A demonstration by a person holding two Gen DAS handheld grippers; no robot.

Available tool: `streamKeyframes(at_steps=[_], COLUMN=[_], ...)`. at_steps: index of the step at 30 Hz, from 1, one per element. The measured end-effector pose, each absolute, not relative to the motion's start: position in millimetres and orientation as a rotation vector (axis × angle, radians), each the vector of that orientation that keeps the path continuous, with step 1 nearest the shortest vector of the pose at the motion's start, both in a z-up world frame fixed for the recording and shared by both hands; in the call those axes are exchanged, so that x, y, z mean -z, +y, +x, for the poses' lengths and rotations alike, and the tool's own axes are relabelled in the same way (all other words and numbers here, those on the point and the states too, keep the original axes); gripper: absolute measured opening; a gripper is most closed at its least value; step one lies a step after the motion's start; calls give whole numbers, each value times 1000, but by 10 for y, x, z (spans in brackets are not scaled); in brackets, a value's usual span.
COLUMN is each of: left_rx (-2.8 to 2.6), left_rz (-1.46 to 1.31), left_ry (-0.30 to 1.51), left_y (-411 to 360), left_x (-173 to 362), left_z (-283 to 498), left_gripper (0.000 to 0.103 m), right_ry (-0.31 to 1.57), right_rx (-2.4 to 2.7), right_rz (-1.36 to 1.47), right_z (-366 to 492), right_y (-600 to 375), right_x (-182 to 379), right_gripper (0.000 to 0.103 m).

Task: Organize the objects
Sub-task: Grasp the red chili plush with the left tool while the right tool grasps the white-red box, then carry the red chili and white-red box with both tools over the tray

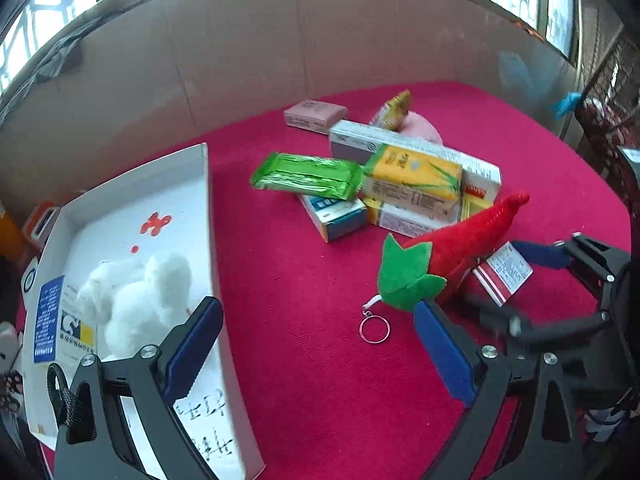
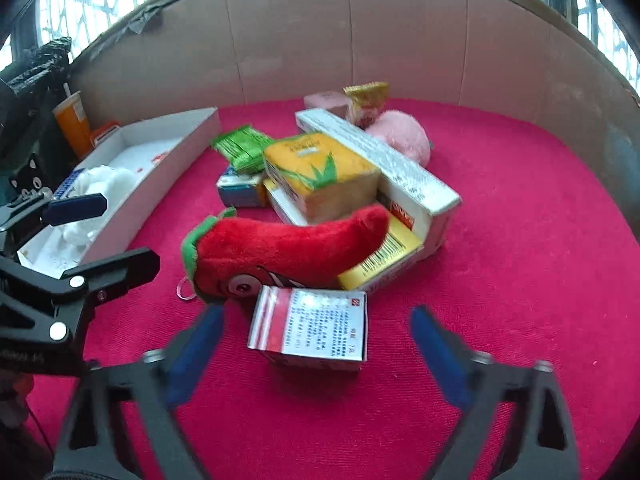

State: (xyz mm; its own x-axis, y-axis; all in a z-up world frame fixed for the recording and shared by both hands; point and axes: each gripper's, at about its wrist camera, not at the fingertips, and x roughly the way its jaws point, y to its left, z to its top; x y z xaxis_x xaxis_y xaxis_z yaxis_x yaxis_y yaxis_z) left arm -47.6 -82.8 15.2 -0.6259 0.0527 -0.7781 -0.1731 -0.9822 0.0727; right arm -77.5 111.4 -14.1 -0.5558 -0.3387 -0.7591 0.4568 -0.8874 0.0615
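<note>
A small red-and-white box lies on the red cloth, just in front of a red chili plush with a green stalk and a key ring. My right gripper is open around this box, one blue pad on each side, neither touching it. My left gripper is open and holds nothing; its left finger hangs over the wall of the white tray, its right finger ends by the chili's stalk. A white plush lies in the tray. In the left wrist view the right gripper straddles the same box.
Behind the chili is a pile: a yellow tissue pack, a green packet, a long white box, a blue-white box, a pink plush and a snack bag. A cardboard wall rings the cloth. An orange cup stands behind the tray.
</note>
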Motion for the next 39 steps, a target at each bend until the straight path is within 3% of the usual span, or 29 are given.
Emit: streamKeyframes(at_steps=[1, 10, 15, 18, 20, 25, 33, 39], left_rx=[-2701, -2577, -2541, -2514, -2505, -2550, -2741, -2902], left_rz=[-1294, -1235, -1256, -1259, -1264, -1224, -1140, -996], left_ry=[229, 315, 301, 330, 367, 357, 367, 216], left_y=[-784, -412, -223, -110, -47, -72, -208, -487], left_x=[-126, -3, 65, 109, 164, 187, 156, -26], left_z=[-496, -592, -780, -829, -827, -773, -550, -350], left_gripper=[97, 97, 92, 80, 57, 44, 43, 43], right_ry=[179, -48, -78, -40, -60, -99, -105, -84], right_rx=[2416, 2510, 2539, 2553, 2546, 2538, 2556, 2582], right_rz=[1158, 1205, 1207, 1198, 1197, 1190, 1188, 1187], right_z=[-782, -846, -861, -827, -837, -840, -843, -833], right_y=[1151, 1795, 1916, 1871, 1883, 1905, 1879, 1844], right_x=[165, 168, 163, 163, 162, 165, 172, 172], right_gripper=[55, 55, 56, 56, 56, 56, 56, 55])
